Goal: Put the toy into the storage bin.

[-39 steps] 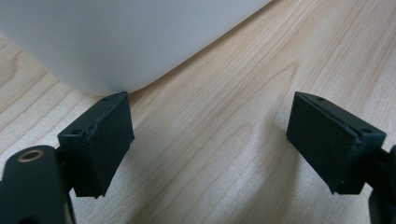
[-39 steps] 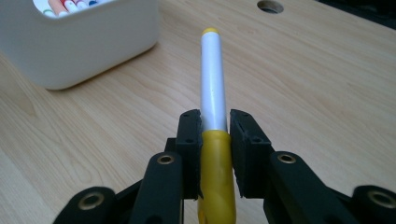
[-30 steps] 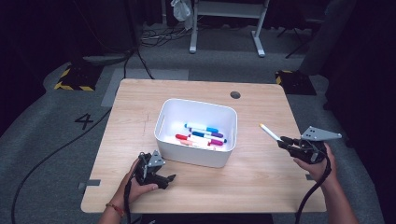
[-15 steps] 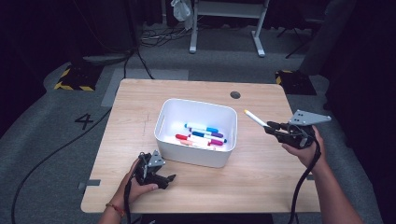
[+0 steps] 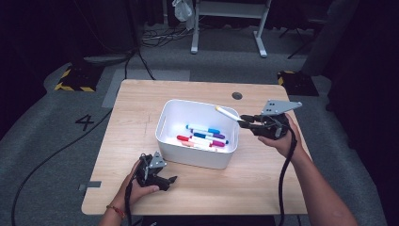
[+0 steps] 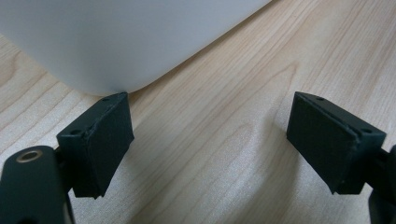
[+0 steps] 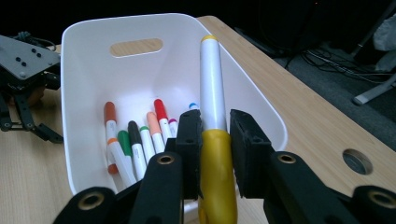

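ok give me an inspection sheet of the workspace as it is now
surface: light wooden table, with a round grommet hole near the far edge
job's things: white bin mid-table holding several coloured markers; yellow marker gripped over the bin's right rim
clutter: nothing seen on the table beyond these
grippers: right gripper with jaws shut on the yellow marker, its tip pointing over the bin; left gripper resting on the table by the bin's near corner, jaws open, nothing between them
cables: a black cable trails from each gripper; more cables lie on the floor behind
surroundings: grey carpet, hazard-striped blocks, white stand legs, a "4" marked on the floor
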Demonstrator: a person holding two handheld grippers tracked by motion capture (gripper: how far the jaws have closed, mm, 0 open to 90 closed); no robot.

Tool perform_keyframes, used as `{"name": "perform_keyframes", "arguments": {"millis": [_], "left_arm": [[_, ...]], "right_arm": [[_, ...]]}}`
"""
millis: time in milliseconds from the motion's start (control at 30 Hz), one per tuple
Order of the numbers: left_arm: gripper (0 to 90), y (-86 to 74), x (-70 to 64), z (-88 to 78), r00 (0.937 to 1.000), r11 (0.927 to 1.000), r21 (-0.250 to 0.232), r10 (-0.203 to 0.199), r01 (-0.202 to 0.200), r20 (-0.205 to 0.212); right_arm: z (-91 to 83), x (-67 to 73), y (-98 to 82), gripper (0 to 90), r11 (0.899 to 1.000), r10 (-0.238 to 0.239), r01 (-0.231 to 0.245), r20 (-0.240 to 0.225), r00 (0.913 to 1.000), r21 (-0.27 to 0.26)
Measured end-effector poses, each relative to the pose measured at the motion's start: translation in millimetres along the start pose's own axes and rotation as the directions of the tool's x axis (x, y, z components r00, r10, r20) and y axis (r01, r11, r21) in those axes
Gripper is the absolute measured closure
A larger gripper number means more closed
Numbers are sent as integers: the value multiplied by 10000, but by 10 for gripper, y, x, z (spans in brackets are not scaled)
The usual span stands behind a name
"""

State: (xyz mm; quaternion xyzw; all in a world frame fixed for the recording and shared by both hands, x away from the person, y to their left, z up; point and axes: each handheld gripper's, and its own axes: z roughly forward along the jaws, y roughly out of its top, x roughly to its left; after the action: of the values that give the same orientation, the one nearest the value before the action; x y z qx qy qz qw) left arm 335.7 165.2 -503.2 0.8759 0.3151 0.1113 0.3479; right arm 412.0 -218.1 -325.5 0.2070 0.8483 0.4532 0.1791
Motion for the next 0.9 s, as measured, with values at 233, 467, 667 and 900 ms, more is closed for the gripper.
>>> {"name": "perform_keyframes", "arguments": {"millis": [233,467,667,900], "left_arm": [[145,0,0,0,10000,10000,1,0,0,1],[145,0,0,0,10000,10000,-1,1,-1,1],[145,0,0,0,10000,10000,1,-1,1,0],[145,0,0,0,10000,10000,2,3,-3,0]], "right_arm": [[357,134,195,749,9987,-216,251,-762,9969,444],[591,233,312,749,9954,-323,434,-1270,9914,856],[806,332,346,749,9861,-458,711,-1659,9851,1500],[997,433,340,748,9603,-574,1199,-2419,9686,2520]]}}
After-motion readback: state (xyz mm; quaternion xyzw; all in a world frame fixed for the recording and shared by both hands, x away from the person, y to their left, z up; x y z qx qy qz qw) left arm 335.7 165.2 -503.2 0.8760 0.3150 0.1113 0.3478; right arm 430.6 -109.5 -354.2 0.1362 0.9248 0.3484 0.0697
